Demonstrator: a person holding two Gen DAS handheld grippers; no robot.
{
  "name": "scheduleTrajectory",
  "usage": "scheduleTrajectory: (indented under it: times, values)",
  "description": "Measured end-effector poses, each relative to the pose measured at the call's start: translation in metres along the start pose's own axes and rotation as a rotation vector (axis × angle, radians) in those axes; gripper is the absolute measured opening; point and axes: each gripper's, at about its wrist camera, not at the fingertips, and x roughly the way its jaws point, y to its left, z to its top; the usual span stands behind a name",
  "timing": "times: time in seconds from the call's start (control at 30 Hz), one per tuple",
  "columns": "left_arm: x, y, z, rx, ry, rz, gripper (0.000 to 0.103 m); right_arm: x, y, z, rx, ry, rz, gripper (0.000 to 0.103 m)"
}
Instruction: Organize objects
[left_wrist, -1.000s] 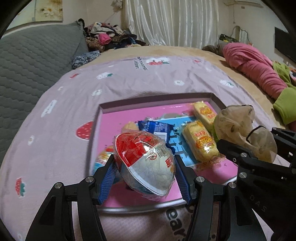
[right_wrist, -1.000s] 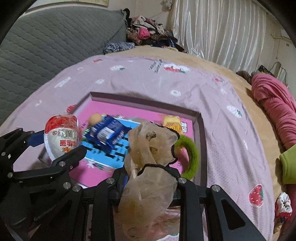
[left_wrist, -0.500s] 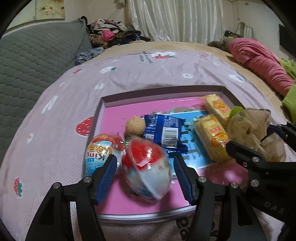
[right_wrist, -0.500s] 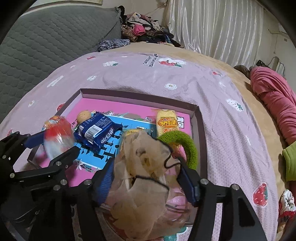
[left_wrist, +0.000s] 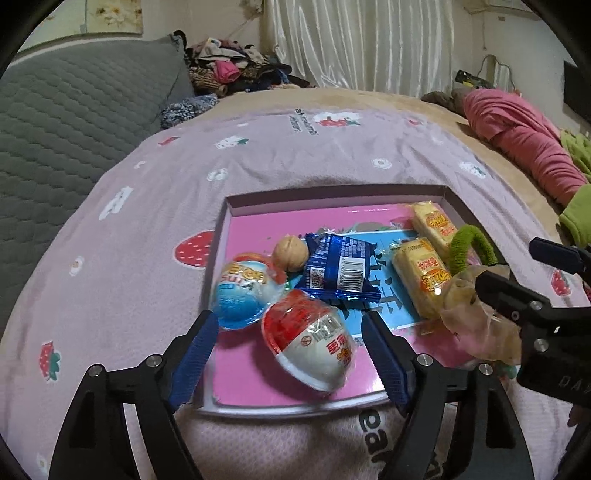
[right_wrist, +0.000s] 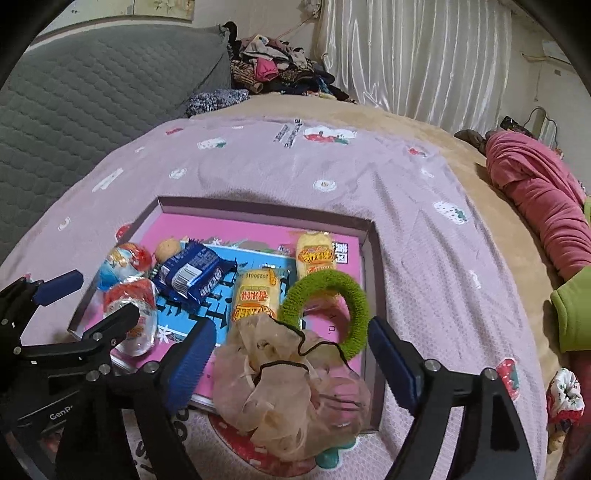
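A shallow pink tray (left_wrist: 332, 195) (right_wrist: 258, 210) lies on the lilac strawberry-print bedspread. In the tray's near left part a red-and-white wrapped egg (left_wrist: 310, 347) (right_wrist: 129, 314) rests on its side. It lies between the jaws of my left gripper (left_wrist: 290, 328), which are opening, and the blue pads stand clear of it. My right gripper (right_wrist: 290, 332) is opening too. A beige gauze scrunchie (right_wrist: 288, 398) (left_wrist: 476, 325) lies loose between its jaws, across the tray's near rim, with neither pad pressing it. A green hair ring (right_wrist: 325, 306) leans just behind it.
The tray also holds a blue-topped egg (left_wrist: 243, 291), a walnut (left_wrist: 290, 254), a blue biscuit packet (left_wrist: 340, 273) and two yellow cake packets (left_wrist: 421, 277). A grey quilted headboard (left_wrist: 74, 122) is on the left, and a pink garment (right_wrist: 535, 192) and a printed scrunchie (right_wrist: 565, 395) on the right.
Both grippers have opened. The red-and-white egg dropped from the left jaws into the tray beside the blue-topped egg. The beige scrunchie left the right jaws and settled on the tray's near rim.
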Motion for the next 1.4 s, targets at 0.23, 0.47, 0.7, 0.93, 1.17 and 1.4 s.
scheduleTrajectory:
  times: [0.23,0.47,0.7,0.93,1.17,1.4]
  values:
    - [-0.034,0.012,0.009,-0.022,-0.031,0.008,0.082,-0.034,-0.001,0.01,0.008,-0.052,-0.007,0.094]
    - [-0.076,0.02,0.018,-0.042,-0.077,0.012,0.082,-0.075,-0.005,0.017,0.018,-0.105,-0.014,0.098]
    - [-0.126,0.024,0.02,-0.046,-0.132,0.018,0.082,-0.117,0.004,0.019,0.006,-0.154,-0.012,0.1]
    - [-0.176,0.024,0.016,-0.057,-0.187,0.032,0.082,-0.158,0.014,0.013,-0.013,-0.195,-0.009,0.101]
    - [-0.214,0.025,0.0,-0.06,-0.209,0.039,0.082,-0.2,0.02,0.001,-0.015,-0.241,-0.012,0.102]
    - [-0.251,0.025,-0.016,-0.058,-0.236,0.044,0.082,-0.234,0.027,-0.016,-0.02,-0.268,-0.003,0.102]
